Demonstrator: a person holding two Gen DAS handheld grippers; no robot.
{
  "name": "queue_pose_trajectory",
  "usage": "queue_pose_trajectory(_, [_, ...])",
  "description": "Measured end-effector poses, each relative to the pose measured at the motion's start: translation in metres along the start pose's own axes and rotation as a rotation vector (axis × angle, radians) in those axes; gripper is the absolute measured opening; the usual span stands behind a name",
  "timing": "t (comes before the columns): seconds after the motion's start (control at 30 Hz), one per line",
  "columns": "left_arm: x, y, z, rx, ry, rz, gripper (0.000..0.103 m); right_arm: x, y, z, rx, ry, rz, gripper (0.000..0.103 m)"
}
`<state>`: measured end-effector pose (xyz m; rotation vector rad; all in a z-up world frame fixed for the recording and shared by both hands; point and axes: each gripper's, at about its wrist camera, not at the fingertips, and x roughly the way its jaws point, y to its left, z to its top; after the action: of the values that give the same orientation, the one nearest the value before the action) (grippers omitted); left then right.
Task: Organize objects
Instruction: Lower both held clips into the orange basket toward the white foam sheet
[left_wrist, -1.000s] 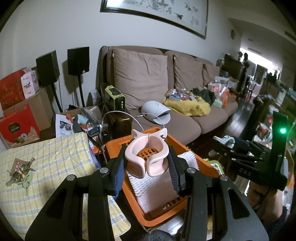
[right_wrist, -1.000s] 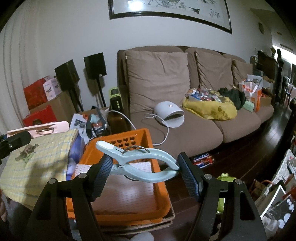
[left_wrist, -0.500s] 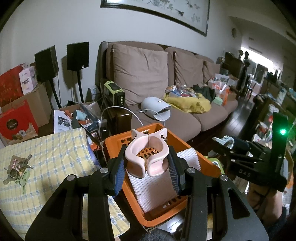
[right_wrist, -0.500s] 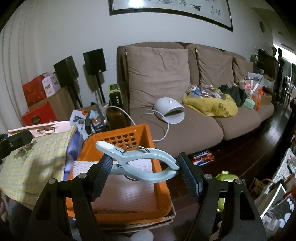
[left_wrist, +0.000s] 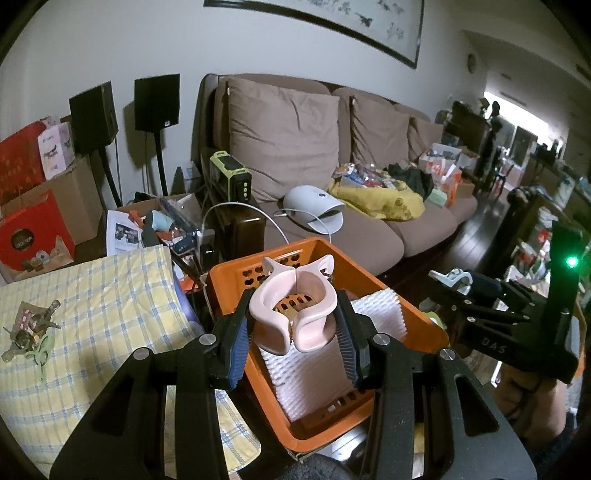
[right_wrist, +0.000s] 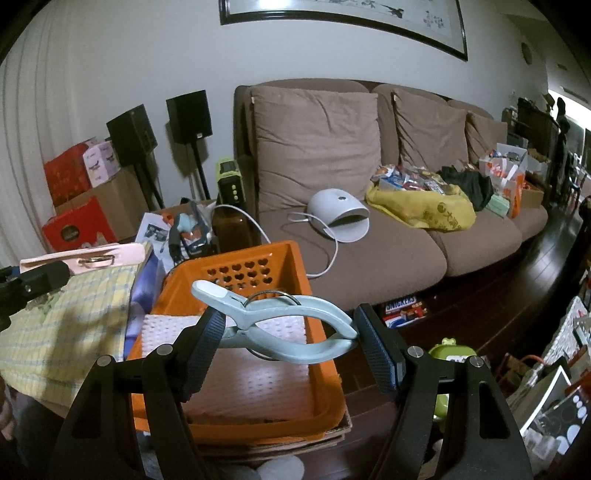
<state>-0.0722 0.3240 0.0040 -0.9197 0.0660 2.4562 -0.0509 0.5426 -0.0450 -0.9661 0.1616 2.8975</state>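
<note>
My left gripper (left_wrist: 293, 332) is shut on a pink plastic clamp (left_wrist: 293, 312), held upright over the orange basket (left_wrist: 413, 319). The basket is lined with a white bumpy mat (left_wrist: 317, 373). In the right wrist view my right gripper (right_wrist: 290, 338) is shut on a pale blue clamp (right_wrist: 280, 325) that lies crosswise between its pads, above the orange basket (right_wrist: 291, 258) and its white mat (right_wrist: 255, 384). The pink clamp (right_wrist: 88, 258) shows at the left edge there. The right gripper with the blue clamp (left_wrist: 452, 278) appears at the right of the left wrist view.
A yellow checked cloth (left_wrist: 103, 314) with small clips (left_wrist: 31, 332) lies left of the basket. Behind stands a brown sofa (right_wrist: 369, 236) with a white device (right_wrist: 340, 218) and a yellow bag (right_wrist: 424, 210). Boxes, speakers and clutter fill the left; dark floor (right_wrist: 517, 280) runs right.
</note>
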Motion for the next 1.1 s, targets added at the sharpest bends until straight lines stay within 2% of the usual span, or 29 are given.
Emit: queue_pose_trajectory(1.1, [0.027, 0.019, -0.014, -0.035, 0.055, -0.003, 0.039, 0.018, 0.002, -0.011, -0.017, 0.052, -0.015, 0.074])
